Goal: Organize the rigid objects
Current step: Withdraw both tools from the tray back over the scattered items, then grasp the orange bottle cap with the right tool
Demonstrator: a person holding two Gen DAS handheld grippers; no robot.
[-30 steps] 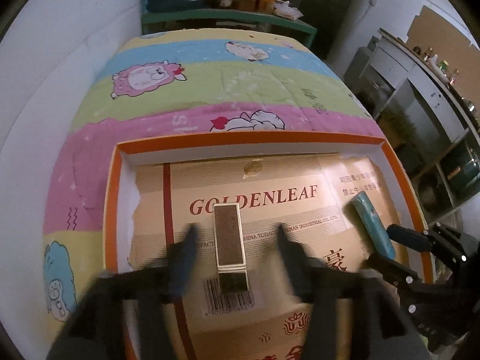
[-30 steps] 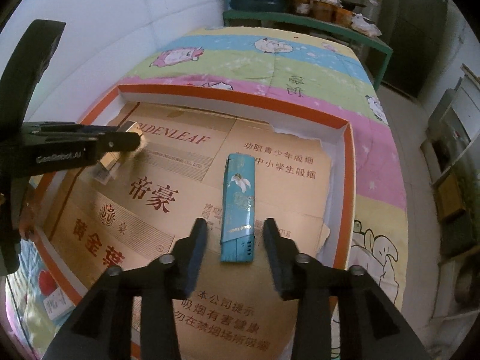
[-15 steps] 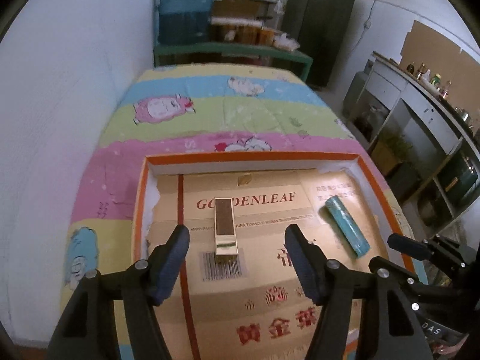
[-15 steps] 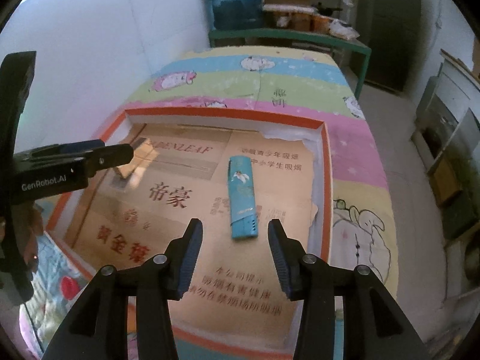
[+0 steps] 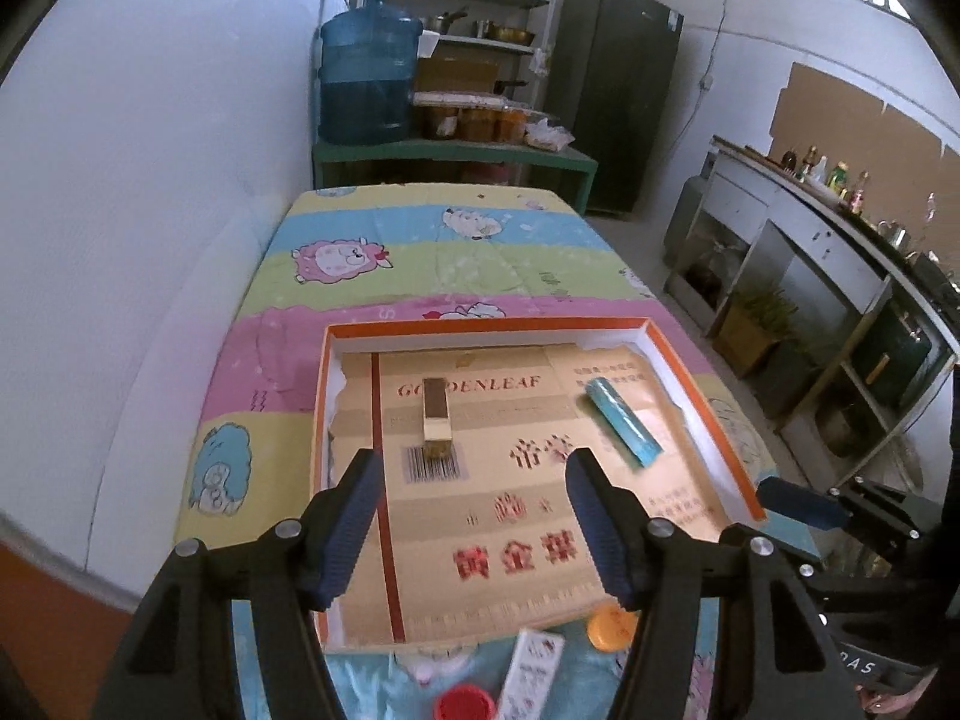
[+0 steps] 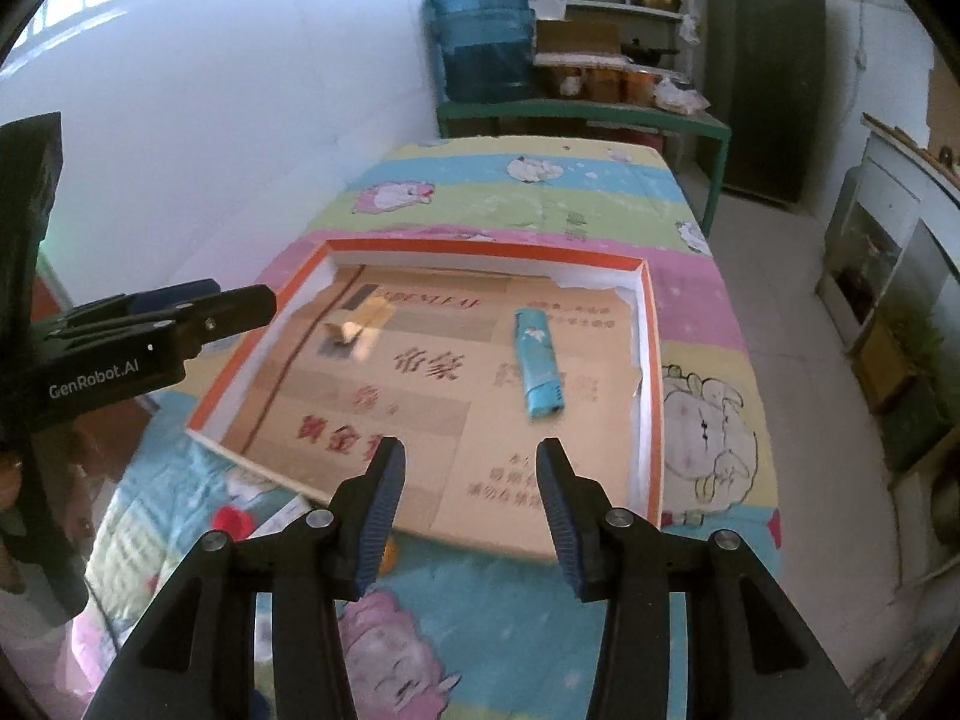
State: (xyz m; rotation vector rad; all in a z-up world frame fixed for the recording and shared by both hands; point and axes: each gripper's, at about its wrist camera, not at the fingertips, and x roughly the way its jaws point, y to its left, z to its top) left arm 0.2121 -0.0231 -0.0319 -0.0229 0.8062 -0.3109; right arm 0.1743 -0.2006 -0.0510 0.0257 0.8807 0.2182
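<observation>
We see a bed (image 5: pixel 432 258) covered by a pastel striped quilt printed with cartoon sheep, pushed against a white wall. On the quilt lies a shallow orange-rimmed box (image 5: pixel 489 324), its floor lined with flattened brown cardboard (image 5: pixel 498 516) bearing red lettering.

Our left gripper (image 5: pixel 471 528) hangs above the near part of the box, its jaws spread wide with nothing between them. Our right gripper (image 6: pixel 471 507) hovers over the near edge of the box, its jaws moderately apart and likewise holding nothing.

Inside the box, a gold and brown lighter (image 5: pixel 437 417) lies on the cardboard, beyond the left jaws and roughly in line with the gap between them, well clear of the pads. A blue lighter (image 6: pixel 538 363) lies further to the right in the box, beyond the right jaws and a little to the right of their gap, apart from the gold one.

On the quilt at the near edge of the box, below the left jaws, sit an orange cap (image 5: pixel 609 627), a red cap (image 5: pixel 465 705) and a small white packet (image 5: pixel 531 672).
</observation>
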